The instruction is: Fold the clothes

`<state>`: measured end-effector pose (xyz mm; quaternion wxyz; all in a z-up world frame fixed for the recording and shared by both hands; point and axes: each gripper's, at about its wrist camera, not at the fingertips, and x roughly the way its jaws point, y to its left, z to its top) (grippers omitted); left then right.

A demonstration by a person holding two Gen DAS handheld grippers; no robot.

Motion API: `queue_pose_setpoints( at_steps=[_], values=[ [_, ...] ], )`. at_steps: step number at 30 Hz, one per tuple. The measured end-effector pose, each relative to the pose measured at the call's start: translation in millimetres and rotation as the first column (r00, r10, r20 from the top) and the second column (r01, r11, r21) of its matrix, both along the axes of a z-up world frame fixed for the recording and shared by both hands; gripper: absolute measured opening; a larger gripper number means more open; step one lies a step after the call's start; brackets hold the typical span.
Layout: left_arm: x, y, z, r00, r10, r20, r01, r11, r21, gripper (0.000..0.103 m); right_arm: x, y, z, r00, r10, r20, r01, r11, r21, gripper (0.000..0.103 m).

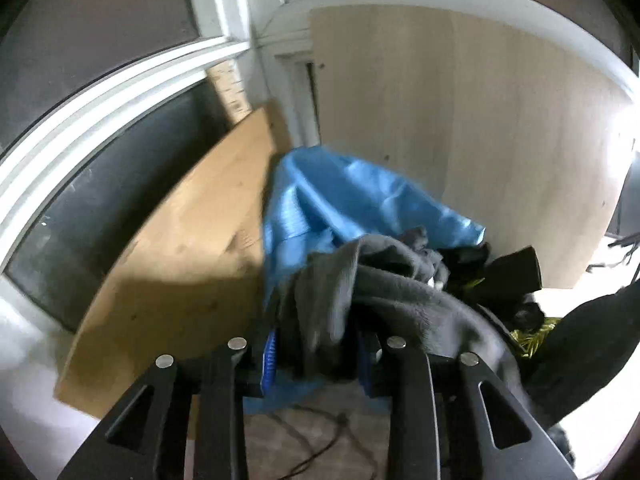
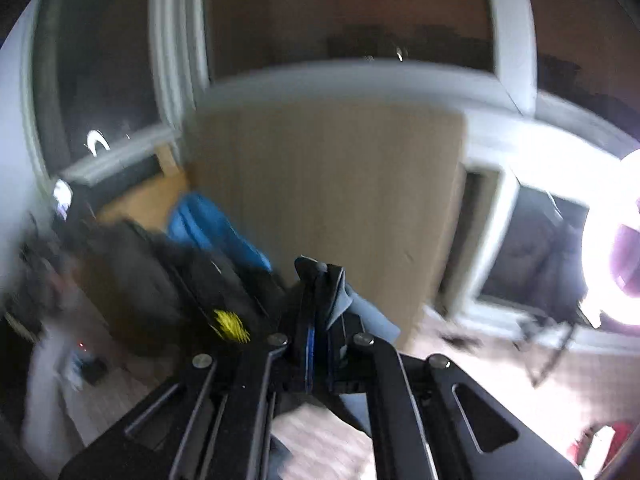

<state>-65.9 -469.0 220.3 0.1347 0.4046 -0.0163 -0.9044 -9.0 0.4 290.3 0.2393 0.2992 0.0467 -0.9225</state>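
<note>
We find no text, label, brand, number or sign that can be read in either view. The only mark we can make out is a yellow patch [image 2: 230, 325] on dark cloth in the right wrist view, and it is too blurred for us to tell whether it carries letters at all.
</note>
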Motion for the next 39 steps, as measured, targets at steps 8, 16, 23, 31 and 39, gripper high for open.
queue_pose_setpoints(
  at_steps=[8, 16, 23, 31, 39],
  values=[
    [94, 29, -89, 0.974, -0.100, 0.204, 0.131, 0.981, -0.146, 0.049, 29, 128, -80, 0.953, -0.245, 0.180, 0.247, 0.969, 0.012, 0.004],
    [124, 61, -111, 0.959, -0.230, 0.164, 0.203, 0.965, 0.167, 0.058, 70, 206, -103, 0.846, -0.493, 0.206, 0.490, 0.869, 0.067, 0.004],
    [73, 159, -177, 0.874, -0.415, 0.254, 0.328, 0.888, 0.322, 0.064, 52, 163, -132, 0.835, -0.433, 0.341, 0.350, 0.894, 0.280, 0.019],
    [29, 189, -222, 0.869, -0.429, 0.248, 0.304, 0.857, 0.416, 0.019, 28, 25, -169, 0.940, -0.006, 0.341, -0.094, 0.956, 0.277, 0.077],
    [47, 137, -156, 0.918, -0.394, 0.038, 0.315, 0.786, 0.532, 0.010, -11, -68, -270, 0.860, 0.132, 0.493, -0.329, 0.882, 0.337, 0.015]
  ],
)
